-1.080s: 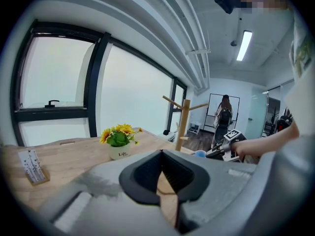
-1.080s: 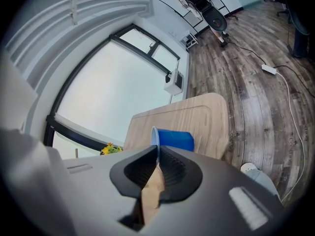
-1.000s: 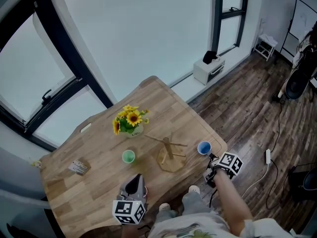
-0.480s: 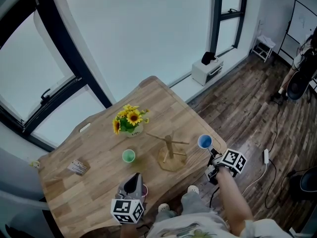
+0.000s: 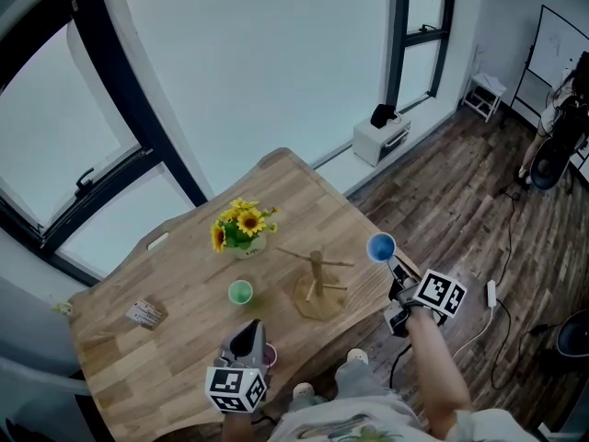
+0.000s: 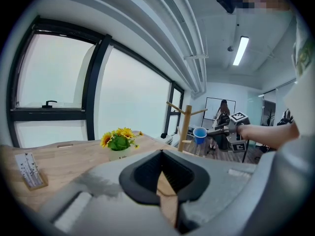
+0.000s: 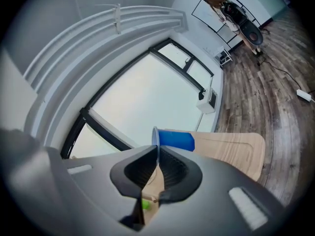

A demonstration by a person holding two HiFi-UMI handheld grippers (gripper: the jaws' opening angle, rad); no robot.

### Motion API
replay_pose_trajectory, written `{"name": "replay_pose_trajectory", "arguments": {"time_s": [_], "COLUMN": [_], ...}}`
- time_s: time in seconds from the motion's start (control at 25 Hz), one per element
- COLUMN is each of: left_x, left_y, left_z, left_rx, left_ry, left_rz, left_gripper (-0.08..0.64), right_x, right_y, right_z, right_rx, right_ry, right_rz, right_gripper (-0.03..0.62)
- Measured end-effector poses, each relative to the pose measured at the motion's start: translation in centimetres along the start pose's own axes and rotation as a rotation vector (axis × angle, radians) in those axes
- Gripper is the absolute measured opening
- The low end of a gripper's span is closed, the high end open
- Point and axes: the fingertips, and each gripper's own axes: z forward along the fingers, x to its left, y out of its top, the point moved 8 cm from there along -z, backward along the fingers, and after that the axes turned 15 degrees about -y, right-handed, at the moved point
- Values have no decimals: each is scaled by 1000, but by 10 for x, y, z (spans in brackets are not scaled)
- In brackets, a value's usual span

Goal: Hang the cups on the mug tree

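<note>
Pinches the blue cup by its rim in the right tongs, mouth up, clear of the table, at 2 o'clock from the mug tree. Holds the left tongs pressed together, empty, at 7 o'clock, farther off.

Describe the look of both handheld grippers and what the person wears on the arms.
Both the left gripper and the right gripper have broad grey jaw bodies with black ribbed pads that form a V-shaped recess. Each carries a white cube with black square markers. The right forearm has no sleeve over it; the light-coloured top ends higher up.
</note>
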Motion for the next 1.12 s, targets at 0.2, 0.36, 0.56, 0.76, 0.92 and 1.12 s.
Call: {"name": "replay_pose_trajectory", "arguments": {"time_s": [0.2, 0.36, 0.56, 0.76, 0.92, 1.12], "left_x": [0, 0, 1, 0, -1, 0], "left_y": [4, 5, 8, 9, 10, 10], "left_z": [-3, -6, -9, -10, -10, -11], "left_rx": [-7, -8, -15, -19, -20, -19], "left_ry": [-9, -13, -9, -3, 1, 11], "left_rz": [12, 19, 23, 20, 21, 18], "left_gripper": [2, 2, 2, 2, 2, 2], "right_x": [21, 36, 51, 69, 81, 96], "right_y": [10, 11, 16, 24, 26, 21], "right_z": [-11, -16, -17, -20, -18, -14], "right_rx": [-49, -76, -108, -156, -208, -272], "right_ry": [43, 77, 126, 157, 170, 183], "right_rz": [-82, -167, -252, -387, -527, -762], "right_gripper": [15, 15, 15, 15, 15, 15]}}
